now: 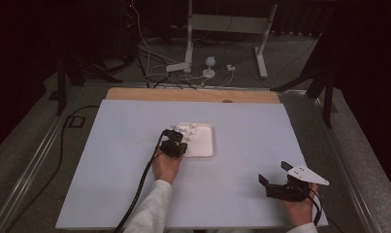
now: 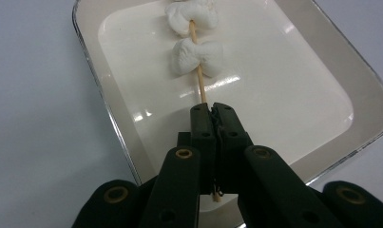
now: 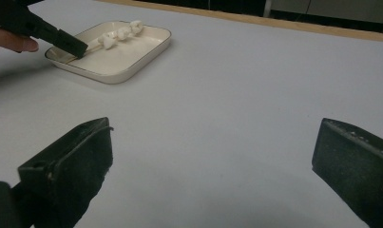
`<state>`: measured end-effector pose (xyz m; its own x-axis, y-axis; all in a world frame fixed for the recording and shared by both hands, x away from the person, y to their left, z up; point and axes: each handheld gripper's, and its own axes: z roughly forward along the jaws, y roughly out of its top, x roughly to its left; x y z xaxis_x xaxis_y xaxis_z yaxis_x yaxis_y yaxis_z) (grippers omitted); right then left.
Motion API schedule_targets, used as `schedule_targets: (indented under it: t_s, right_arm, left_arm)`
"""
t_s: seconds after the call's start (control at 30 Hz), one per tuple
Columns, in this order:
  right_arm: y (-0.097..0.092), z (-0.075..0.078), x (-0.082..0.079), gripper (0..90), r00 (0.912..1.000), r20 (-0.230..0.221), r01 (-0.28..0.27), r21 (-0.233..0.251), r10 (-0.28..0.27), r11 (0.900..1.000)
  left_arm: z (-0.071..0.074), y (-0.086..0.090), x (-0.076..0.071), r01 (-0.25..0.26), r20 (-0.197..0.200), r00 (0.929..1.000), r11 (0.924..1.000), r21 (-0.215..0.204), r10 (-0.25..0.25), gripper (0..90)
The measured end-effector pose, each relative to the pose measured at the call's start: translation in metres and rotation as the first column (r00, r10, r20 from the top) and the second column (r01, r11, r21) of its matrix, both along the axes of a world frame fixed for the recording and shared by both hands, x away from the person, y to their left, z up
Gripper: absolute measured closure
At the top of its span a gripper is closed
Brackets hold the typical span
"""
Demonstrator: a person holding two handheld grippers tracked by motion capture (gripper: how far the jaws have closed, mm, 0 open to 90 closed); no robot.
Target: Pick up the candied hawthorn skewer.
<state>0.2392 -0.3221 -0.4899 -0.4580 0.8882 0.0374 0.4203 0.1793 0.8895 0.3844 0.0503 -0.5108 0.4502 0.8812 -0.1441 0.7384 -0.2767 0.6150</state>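
Observation:
A thin wooden skewer threaded with white marshmallows lies over a cream rectangular tray. My left gripper is shut on the skewer's bare near end, just above the tray floor. From the high view, the left gripper sits at the tray's left edge, with the marshmallows at the tray's far left. My right gripper rests near the table's front right, open with nothing between its jaws. In the right gripper view, the right gripper faces the tray and the left gripper at far left.
The tray rests mid-table on a pale board with a wooden strip along its far edge. Beyond the table, a white stand and loose cables lie on the floor. A black cable trails from the left gripper.

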Motion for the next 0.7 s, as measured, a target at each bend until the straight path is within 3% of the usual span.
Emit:
schedule_targets:
  t_s: [0.33,0.43,0.7]
  right_arm:
    - [0.0,-0.001,0.0,0.1,1.0,-0.004,0.001,0.0,-0.001,1.0]
    - [0.0,-0.001,0.0,0.1,1.0,-0.007,0.001,-0.002,-0.001,1.0]
    - [0.001,-0.001,0.001,0.2,1.0,-0.01,0.001,-0.007,-0.001,1.0]
  left_arm:
    - [0.009,0.014,-0.004,-0.006,-0.024,0.9997,0.9927,-0.12,0.003,90.0]
    - [0.011,0.017,-0.007,0.007,-0.035,0.9993,0.9926,-0.121,-0.011,90.0]
    - [0.002,0.018,-0.003,0.027,-0.11,0.9932,0.9933,-0.113,-0.039,88.8]
